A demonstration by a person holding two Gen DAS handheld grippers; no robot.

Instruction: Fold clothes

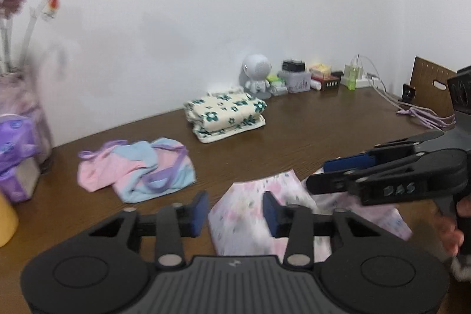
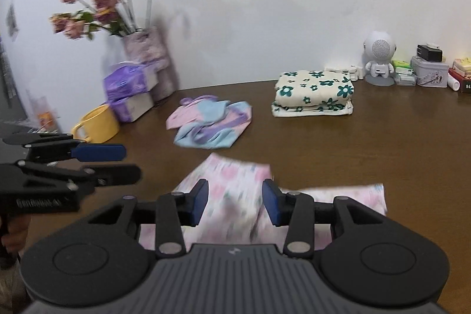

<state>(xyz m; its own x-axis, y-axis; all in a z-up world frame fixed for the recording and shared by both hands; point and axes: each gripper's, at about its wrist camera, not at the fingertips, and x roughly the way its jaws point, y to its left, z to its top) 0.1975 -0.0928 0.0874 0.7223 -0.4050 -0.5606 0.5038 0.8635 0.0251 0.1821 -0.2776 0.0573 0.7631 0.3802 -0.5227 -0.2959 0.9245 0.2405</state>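
Note:
A pale pink floral garment [image 1: 250, 211] lies partly folded on the brown table [image 1: 309, 131] at the near edge; it also shows in the right wrist view [image 2: 235, 190]. My left gripper [image 1: 235, 211] is open above its left part and holds nothing. My right gripper [image 2: 235, 202] is open above the same garment and holds nothing; it shows from the side in the left wrist view [image 1: 316, 175]. A crumpled pink, blue and purple garment [image 1: 138, 169] lies further back to the left. A folded cream cloth with green flowers [image 1: 226, 114] sits behind.
A vase of flowers [image 2: 144, 49], purple tissue packs [image 2: 129, 90] and a yellow mug [image 2: 97, 124] stand at the left. A white robot figure [image 2: 379, 61], tins and boxes [image 2: 429, 72] line the back wall. Cables [image 1: 424, 116] lie at the far right.

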